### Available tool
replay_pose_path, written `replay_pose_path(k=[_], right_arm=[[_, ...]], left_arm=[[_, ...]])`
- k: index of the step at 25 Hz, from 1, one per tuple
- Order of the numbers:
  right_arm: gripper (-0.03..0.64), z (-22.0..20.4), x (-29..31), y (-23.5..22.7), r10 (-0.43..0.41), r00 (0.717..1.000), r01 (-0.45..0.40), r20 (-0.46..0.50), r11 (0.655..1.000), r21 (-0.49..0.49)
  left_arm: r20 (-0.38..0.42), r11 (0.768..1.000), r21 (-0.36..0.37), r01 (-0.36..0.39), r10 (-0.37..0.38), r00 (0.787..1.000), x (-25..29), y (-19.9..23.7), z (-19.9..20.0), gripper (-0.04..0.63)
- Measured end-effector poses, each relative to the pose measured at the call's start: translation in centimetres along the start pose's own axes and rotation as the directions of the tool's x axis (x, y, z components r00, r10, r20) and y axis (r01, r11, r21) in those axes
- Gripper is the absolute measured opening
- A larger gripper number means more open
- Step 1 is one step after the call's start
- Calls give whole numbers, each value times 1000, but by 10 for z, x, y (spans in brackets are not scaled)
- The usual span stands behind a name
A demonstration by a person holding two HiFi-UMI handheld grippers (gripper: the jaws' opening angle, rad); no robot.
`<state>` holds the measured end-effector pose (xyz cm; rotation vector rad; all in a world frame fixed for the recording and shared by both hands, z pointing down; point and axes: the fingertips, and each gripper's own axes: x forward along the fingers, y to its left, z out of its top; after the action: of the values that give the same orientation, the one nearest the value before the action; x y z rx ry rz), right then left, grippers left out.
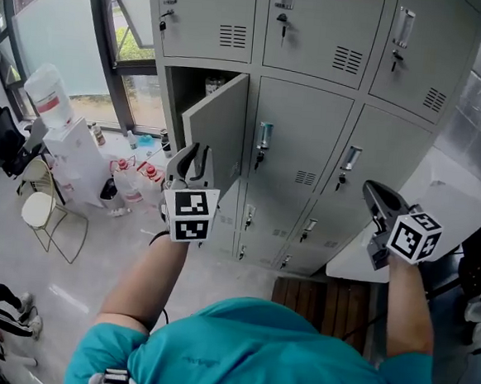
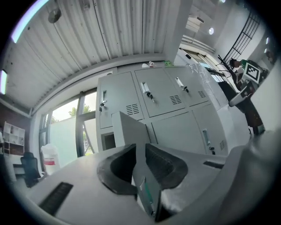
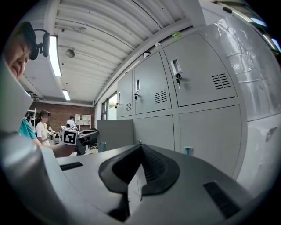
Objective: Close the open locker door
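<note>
The left gripper (image 2: 140, 148) had its jaws a little apart, with the edge of the locker door (image 1: 219, 131) in the gap. The right gripper (image 3: 140, 148) was squeezed shut, empty. The door stood open, upper left of middle.

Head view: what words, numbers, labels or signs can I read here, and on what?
Nothing can be read.
Left gripper, right gripper: the marker cubes show black-and-white squares only, no letters.
Shirt: faint print on the back, too small to read.
Water bottle: red label, blurred.
Locker doors: no numbers or names visible.
</note>
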<state>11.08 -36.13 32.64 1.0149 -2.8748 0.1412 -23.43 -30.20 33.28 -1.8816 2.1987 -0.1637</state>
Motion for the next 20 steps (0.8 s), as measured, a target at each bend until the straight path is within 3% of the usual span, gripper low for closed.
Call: replay_pose_path(k=[5, 10, 20], right_arm=[[-11, -4, 28, 25, 2, 1000, -2, -11, 1000, 14], [-11, -8, 56, 37, -17, 999, 18, -39, 1000, 21], [-9, -9, 97, 62, -60, 996, 62, -64, 997, 36]], left_arm=[[112, 996, 4, -84, 83, 990, -8, 54, 10, 49], [-2, 995, -73, -62, 62, 998, 29, 96, -28, 81], [-30, 997, -77, -10, 7, 1000, 75, 143, -50, 81]])
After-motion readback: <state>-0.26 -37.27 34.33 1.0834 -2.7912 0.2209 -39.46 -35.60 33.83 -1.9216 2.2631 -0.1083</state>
